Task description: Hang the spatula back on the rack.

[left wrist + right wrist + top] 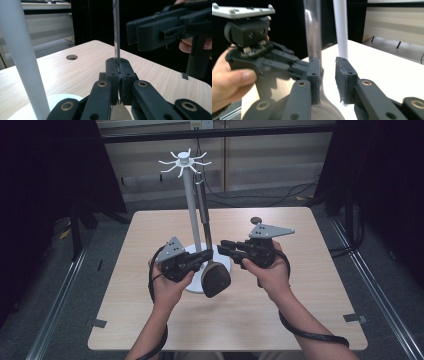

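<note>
At frame centre, the left tongs (119, 75) gripped the long-handled dark metal spatula (215, 277) beside the white hook-topped stand (191, 210); right tongs (328, 80) stood wide, hanging seemingly undone.

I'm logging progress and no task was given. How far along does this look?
Done: the left tongs are shut on the handle of a spatula, whose head sits low by the stand base. In hand: the right tongs are open beside that handle. Left: the spatula does not look hung on the hooks up top, if that is the goal.
</note>
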The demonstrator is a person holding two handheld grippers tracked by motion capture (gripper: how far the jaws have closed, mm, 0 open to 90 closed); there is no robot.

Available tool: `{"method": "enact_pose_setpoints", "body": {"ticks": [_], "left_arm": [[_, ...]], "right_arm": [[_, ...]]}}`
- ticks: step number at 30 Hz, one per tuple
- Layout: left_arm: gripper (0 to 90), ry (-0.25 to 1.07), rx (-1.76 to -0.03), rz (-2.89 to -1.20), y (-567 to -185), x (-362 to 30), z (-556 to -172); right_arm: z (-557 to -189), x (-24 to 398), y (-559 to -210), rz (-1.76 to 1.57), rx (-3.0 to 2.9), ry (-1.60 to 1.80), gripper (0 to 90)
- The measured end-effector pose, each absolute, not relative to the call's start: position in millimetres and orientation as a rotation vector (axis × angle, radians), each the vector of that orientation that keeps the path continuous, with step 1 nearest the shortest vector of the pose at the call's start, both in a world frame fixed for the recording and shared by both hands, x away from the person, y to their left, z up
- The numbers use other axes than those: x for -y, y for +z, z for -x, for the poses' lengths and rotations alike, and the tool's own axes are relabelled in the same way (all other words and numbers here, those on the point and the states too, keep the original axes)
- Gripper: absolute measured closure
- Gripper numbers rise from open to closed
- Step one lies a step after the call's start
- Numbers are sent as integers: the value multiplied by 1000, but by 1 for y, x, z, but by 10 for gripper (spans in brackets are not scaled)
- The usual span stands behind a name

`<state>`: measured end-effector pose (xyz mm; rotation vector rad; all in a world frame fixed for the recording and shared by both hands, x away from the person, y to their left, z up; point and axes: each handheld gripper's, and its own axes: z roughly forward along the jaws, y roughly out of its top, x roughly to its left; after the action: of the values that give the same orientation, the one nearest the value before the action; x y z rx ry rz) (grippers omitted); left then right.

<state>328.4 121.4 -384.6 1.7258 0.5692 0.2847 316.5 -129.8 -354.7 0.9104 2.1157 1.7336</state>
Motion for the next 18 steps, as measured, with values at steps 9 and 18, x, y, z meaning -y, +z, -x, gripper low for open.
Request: {"method": "enact_pose_setpoints", "body": {"ticks": [9, 18], "left_arm": [[878, 303, -568, -1740, -384, -124, -333], [871, 289, -575, -1731, -385, -125, -337]], "right_arm": [[-314, 147, -370, -952, -2126, 1668, 651], [-310, 158, -384, -977, -2157, 1605, 523]]}}
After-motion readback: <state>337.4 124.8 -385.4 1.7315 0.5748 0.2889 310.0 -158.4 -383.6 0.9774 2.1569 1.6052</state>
